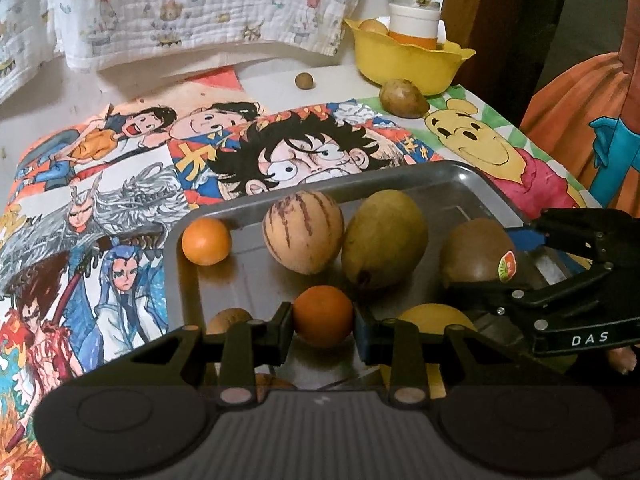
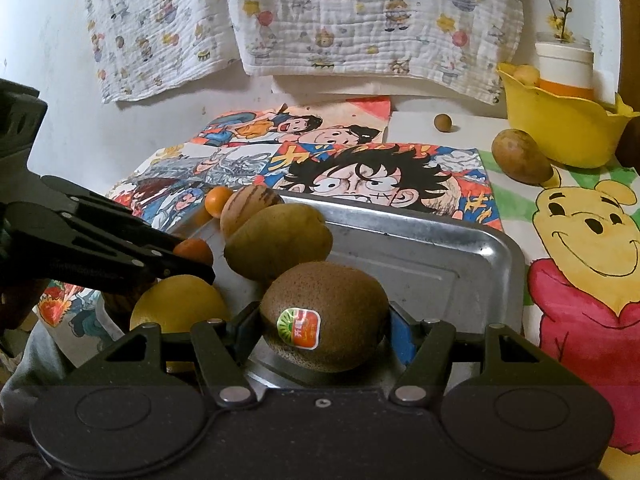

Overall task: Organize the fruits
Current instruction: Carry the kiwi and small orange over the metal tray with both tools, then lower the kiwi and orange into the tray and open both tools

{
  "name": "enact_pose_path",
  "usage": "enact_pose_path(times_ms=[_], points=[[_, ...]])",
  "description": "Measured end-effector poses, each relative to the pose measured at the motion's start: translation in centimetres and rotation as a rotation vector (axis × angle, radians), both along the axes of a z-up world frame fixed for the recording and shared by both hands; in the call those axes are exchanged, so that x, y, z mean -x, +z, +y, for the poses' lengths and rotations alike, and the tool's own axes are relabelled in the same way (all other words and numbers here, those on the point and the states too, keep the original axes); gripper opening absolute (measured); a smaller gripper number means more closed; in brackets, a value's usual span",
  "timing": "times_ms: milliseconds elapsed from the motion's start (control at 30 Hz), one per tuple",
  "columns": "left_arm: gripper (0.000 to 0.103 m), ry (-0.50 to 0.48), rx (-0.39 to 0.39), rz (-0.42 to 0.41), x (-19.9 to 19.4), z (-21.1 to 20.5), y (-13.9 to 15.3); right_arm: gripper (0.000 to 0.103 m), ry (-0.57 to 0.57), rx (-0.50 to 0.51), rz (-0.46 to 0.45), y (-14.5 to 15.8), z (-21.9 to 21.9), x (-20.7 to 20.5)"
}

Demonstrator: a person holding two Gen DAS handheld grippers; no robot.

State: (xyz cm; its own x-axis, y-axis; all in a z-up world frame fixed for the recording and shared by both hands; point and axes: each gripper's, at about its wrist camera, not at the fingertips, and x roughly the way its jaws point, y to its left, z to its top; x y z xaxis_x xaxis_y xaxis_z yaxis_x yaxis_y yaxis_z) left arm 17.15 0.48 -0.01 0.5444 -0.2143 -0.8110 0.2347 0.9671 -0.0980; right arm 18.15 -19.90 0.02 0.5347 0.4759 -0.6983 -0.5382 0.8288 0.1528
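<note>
- Left gripper (image 1: pixel 323 330) pinches a small orange (image 1: pixel 323 316) across its middle, pads on both sides, over the near part of the metal tray (image 1: pixel 452 172).
- Right gripper (image 2: pixel 326 330) clamps a brown kiwi (image 2: pixel 324 316) with a sticker, at the tray's near right side.
- Small orange: light, firm rind, round so it may roll out; a grip across the widest part looks right.
- Kiwi: fuzzy skin gives good friction, soft flesh bruises, so I judge a gentle squeeze at mid-body is best.
- Tray also holds 1 more orange (image 1: pixel 206 241) at its far left corner, a striped melon-like fruit (image 1: pixel 303 232) and a green mango (image 1: pixel 384 238) mid-tray, a yellow lemon (image 2: pixel 180 304) near the front edge.
- Another brownish fruit (image 1: pixel 230 319) sits at the tray's near left, partly hidden.
- Yellow bowl (image 1: pixel 408 64) well beyond the tray's far right: holds a white-and-orange cup (image 1: pixel 414 24) with twigs and 1 pale fruit.
- Brown pear-shaped fruit (image 1: pixel 403 99) lies just beside the bowl; a small round nut-like thing (image 1: pixel 304 80) sits beyond the tray, loose.
</note>
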Motion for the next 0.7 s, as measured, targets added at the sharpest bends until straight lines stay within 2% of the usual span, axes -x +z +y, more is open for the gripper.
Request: enact_pose_path(times_ms=[200, 400, 700], points=[[0.035, 0.004, 0.015, 0.018, -0.16, 0.21, -0.38, 0.067, 0.003, 0.002, -0.005, 0.02, -0.03, 0.17], [0.04, 0.008, 0.006, 0.015, -0.13, 0.23, -0.34, 0.068, 0.002, 0.002, -0.005, 0.06, -0.05, 0.18], [0.061, 0.024, 0.0, -0.01, 0.56, 0.65, 0.38, 0.07, 0.011, -0.015, -0.014, 0.44, -0.23, 0.43]])
